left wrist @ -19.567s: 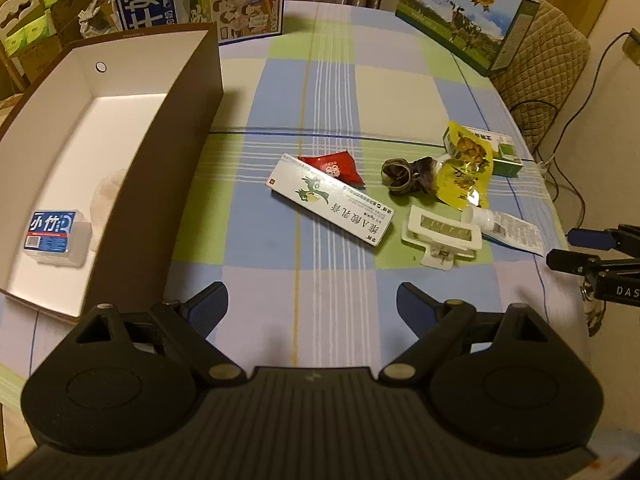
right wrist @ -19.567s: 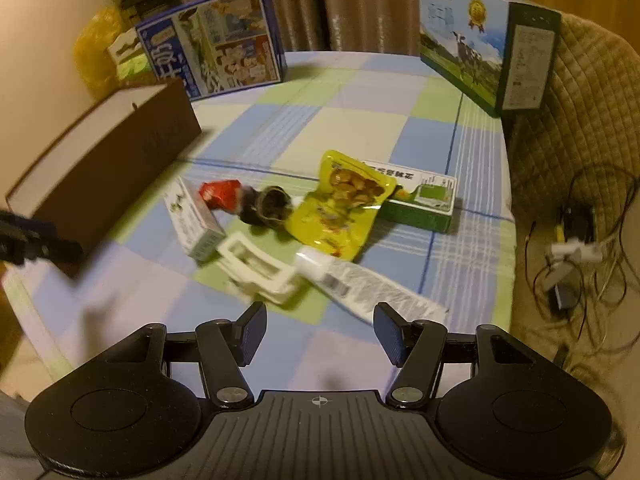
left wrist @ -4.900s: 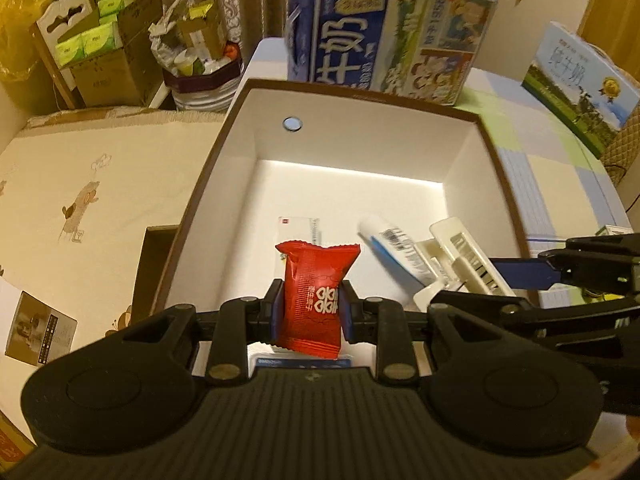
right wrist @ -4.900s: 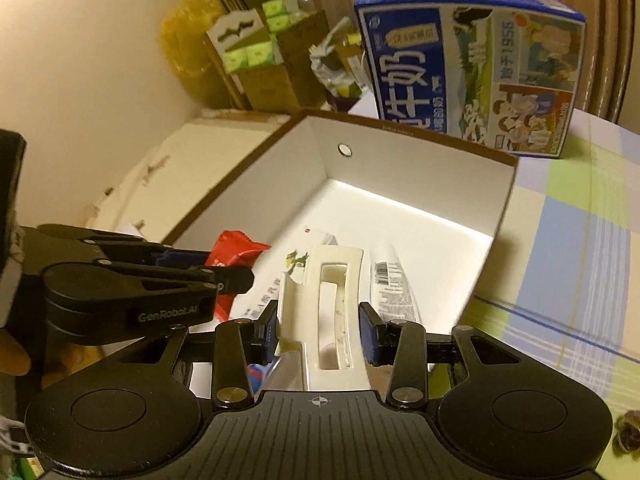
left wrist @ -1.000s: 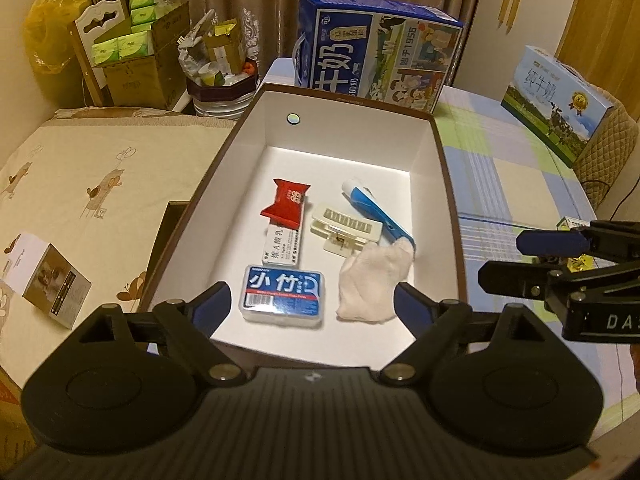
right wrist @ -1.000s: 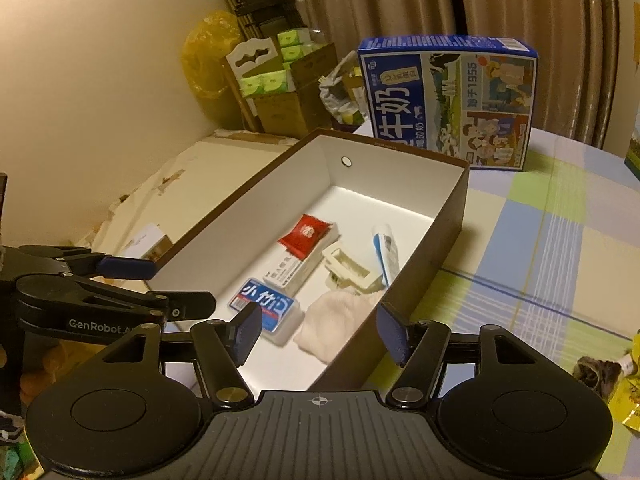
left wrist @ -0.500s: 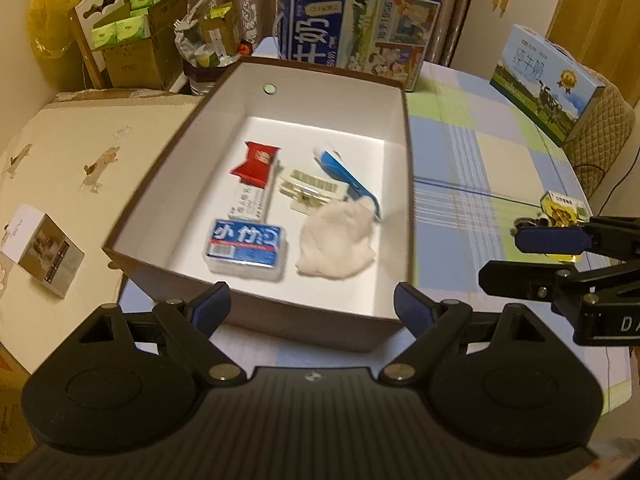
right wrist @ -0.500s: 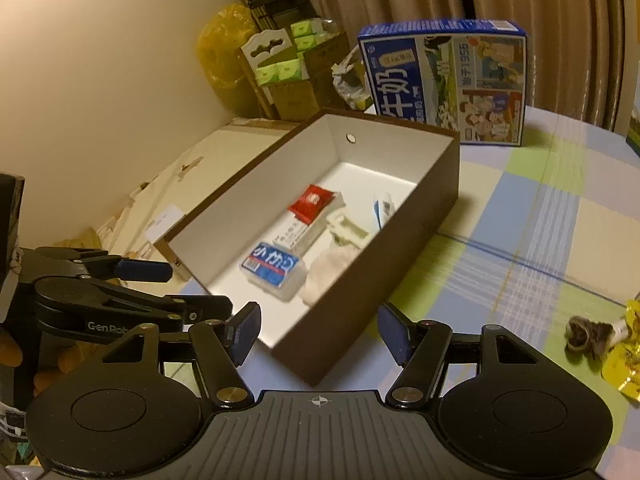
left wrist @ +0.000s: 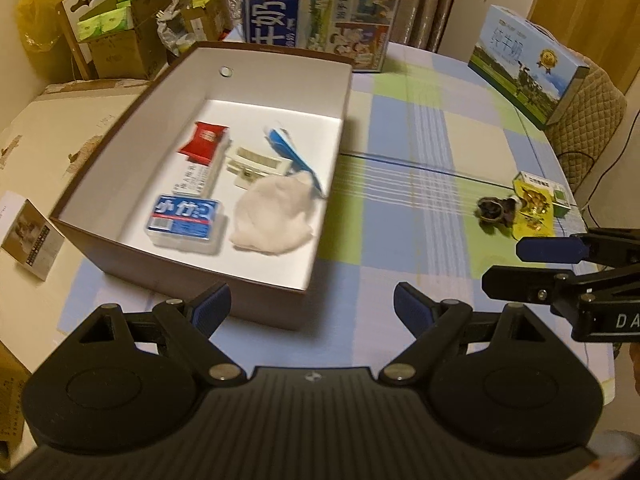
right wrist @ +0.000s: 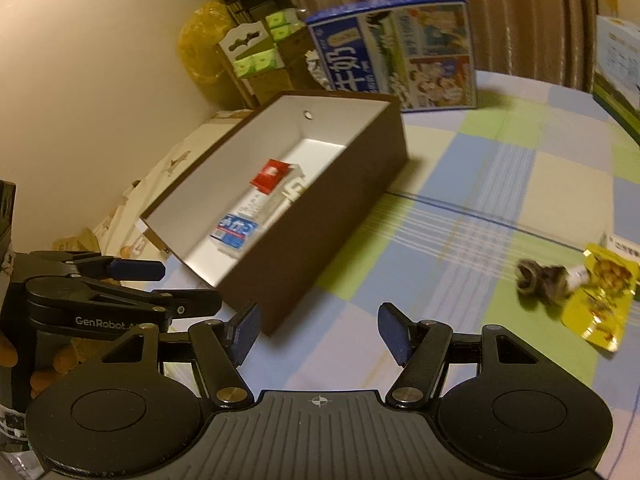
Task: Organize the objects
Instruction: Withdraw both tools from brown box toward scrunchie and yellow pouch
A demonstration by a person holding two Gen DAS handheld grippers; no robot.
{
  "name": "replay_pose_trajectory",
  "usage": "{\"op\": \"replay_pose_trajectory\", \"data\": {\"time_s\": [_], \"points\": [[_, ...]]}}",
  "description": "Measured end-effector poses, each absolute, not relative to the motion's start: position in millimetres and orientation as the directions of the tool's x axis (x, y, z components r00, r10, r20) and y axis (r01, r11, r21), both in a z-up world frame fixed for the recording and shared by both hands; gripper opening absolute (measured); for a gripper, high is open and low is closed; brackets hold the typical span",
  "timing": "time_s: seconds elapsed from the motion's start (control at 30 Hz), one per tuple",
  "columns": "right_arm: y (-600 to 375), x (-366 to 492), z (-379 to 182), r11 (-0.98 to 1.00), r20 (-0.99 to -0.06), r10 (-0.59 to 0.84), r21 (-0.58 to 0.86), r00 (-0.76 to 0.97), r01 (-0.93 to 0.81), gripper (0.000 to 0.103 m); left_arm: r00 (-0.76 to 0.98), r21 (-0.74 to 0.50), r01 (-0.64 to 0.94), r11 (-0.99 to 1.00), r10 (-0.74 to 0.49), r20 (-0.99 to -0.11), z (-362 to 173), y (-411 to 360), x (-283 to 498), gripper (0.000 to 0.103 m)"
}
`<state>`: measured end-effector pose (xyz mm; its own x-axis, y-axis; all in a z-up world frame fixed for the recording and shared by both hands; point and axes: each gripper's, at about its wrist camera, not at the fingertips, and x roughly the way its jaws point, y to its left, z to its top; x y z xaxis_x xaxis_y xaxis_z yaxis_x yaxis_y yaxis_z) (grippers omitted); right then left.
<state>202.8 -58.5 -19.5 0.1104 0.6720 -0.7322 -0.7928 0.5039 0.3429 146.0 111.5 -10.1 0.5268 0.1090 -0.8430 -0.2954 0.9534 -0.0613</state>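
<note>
A brown box with a white inside [left wrist: 280, 304] [right wrist: 340, 216] stands on the left of the checked table. In it lie a red sachet [left wrist: 204, 142] [right wrist: 270, 176], a long white carton [left wrist: 194, 178], a blue-labelled case [left wrist: 185, 216] [right wrist: 234, 232], a white clip [left wrist: 256, 164], a blue-white tube [left wrist: 294, 152] and a white cloth [left wrist: 272, 216]. On the cloth at the right lie a dark scrunchie [left wrist: 494, 210] [right wrist: 538, 278], a yellow snack pouch [left wrist: 534, 210] [right wrist: 598, 296] and a green-white carton [left wrist: 554, 194]. My left gripper [left wrist: 312, 306] is open just before the box's near corner. My right gripper [right wrist: 320, 330] is open, empty, over the table.
A blue milk carton [left wrist: 320, 12] [right wrist: 396, 48] stands behind the box, a second milk carton [left wrist: 528, 72] at the far right by a padded chair [left wrist: 588, 108]. Cardboard boxes [left wrist: 120, 36] and a yellow bag [right wrist: 200, 52] stand off the table's left side.
Both grippers have let go of the red sachet and the white clip, which now lie in the box. Both have pulled back and turned right, so the table's right side shows.
</note>
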Motion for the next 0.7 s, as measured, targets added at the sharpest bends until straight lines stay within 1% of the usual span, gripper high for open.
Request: {"op": "replay_pose_trajectory", "data": {"time_s": [0.23, 0.5, 0.57, 0.63, 0.7], "points": [[-95.1, 220.6, -28.6, 0.547, -0.746, 0.657, 0.373, 0.108, -0.75, 0.063, 0.511, -0.067, -0.25, 0.966, 0.073, -0.856, -19.4, 73.9, 159.3, 0.086], [-140.2, 241.5, -32.2, 0.609, -0.735, 0.663, 0.42, 0.141, -0.673, 0.065, 0.498, -0.067, -0.185, 0.98, 0.035, -0.866, -28.2, 39.5, 181.8, 0.086], [-150.4, 246.4, -32.7, 0.624, -0.732, 0.664, 0.432, 0.151, -0.651, 0.07, 0.496, -0.067, -0.163, 0.984, 0.024, -0.868, -30.1, 31.0, 188.9, 0.086], [-158.9, 250.3, -33.2, 0.638, -0.727, 0.667, 0.444, 0.163, -0.629, 0.084, 0.494, -0.066, -0.142, 0.988, 0.013, -0.869, -31.4, 23.0, 195.3, 0.086], [-169.7, 252.8, -32.6, 0.644, -0.709, 0.681, 0.459, 0.184, -0.613, 0.087, 0.493, -0.065, -0.119, 0.991, 0.002, -0.87, -33.5, 14.9, 202.8, 0.086]]}}
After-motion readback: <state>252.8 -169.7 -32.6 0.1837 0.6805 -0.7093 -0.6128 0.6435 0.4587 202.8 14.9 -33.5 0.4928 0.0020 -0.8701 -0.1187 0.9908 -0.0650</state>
